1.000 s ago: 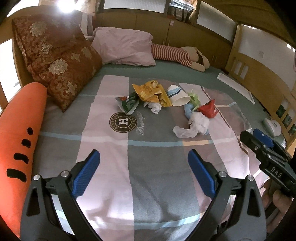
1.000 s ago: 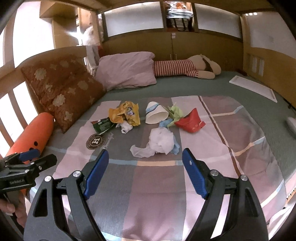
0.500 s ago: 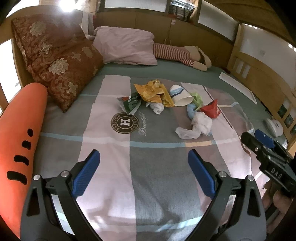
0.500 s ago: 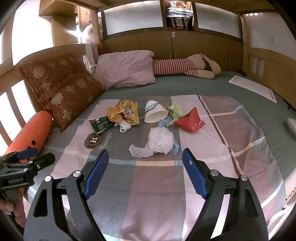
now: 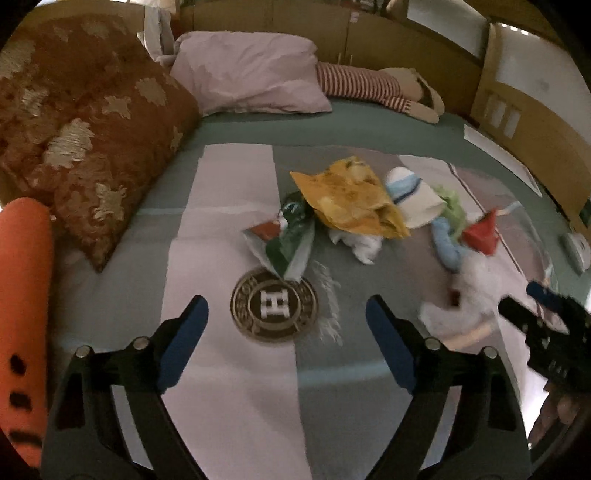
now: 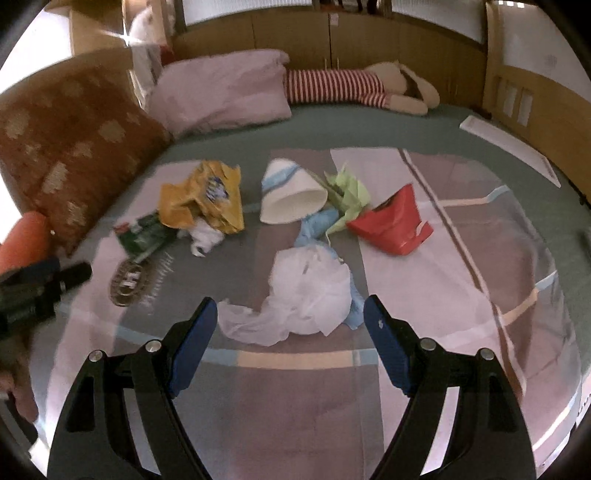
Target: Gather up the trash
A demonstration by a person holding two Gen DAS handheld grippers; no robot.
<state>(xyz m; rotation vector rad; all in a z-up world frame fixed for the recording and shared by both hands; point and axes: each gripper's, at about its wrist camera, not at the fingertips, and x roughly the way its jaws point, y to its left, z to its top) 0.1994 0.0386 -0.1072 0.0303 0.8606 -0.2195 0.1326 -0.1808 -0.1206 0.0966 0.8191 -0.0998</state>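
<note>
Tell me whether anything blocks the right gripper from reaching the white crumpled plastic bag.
Nothing visible does. The right gripper is open and the white crumpled plastic bag lies on the blanket just ahead, between its fingers. The blue wrapper and red pouch lie beyond it.

A wide bed (image 6: 480, 122) fills the room, covered by a grey-green sheet with a blanket (image 6: 461, 266) of pale pink, grey and mauve blocks spread beyond the fingers. Far ahead, a lilac pillow (image 6: 221, 96) and a striped soft toy (image 6: 354, 86) lie against a wooden headboard wall of cabinet panels (image 6: 295, 33), with frosted windows above. To the left of the fingers lean a brown brocade cushion (image 5: 81, 122) and an orange plush bolster (image 5: 22, 302). Wooden panelling (image 6: 517, 99) runs along the right. Bright glare enters from the upper left.
</note>
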